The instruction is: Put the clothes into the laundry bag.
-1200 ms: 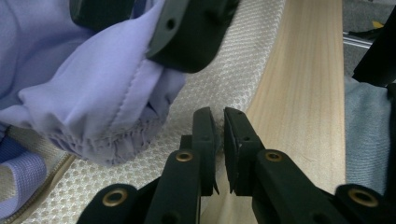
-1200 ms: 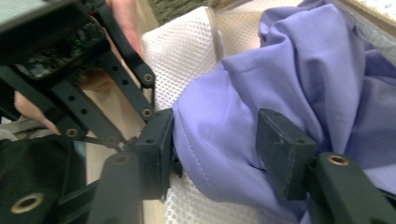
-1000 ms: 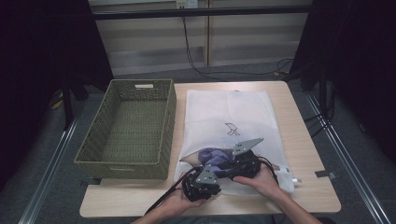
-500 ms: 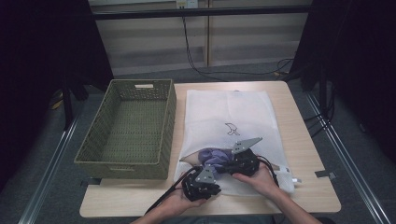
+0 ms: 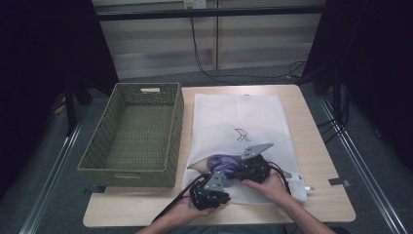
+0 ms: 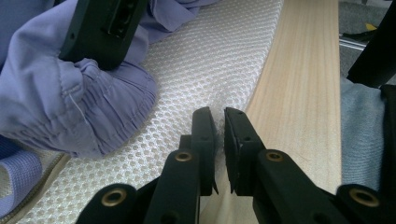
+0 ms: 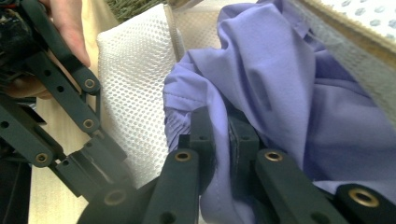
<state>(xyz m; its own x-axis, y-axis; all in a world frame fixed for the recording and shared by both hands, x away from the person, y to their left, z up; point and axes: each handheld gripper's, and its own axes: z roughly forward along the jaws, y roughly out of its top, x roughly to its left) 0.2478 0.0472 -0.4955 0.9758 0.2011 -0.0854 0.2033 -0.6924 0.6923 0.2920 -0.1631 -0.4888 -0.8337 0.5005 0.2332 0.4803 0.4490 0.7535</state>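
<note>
lilac garment (image 7: pixel 299 93) – white mesh bag (image 5: pixel 234 114)

The near middle of the table (image 5: pixel 316 204) is crowded — the left gripper (image 5: pixel 210 187) and right gripper (image 5: pixel 243 168) sit close together over the near edge of the white mesh bag (image 5: pixel 234 117), with the bunched purple garment (image 5: pixel 221 163) between them, so nothing else passes there. On the left the green woven basket (image 5: pixel 139 134) stands just beside the bag — its walls block a level sweep, though its inside lies open from above. The far half of the bag lies flat, and bare wood runs along the right.
</note>
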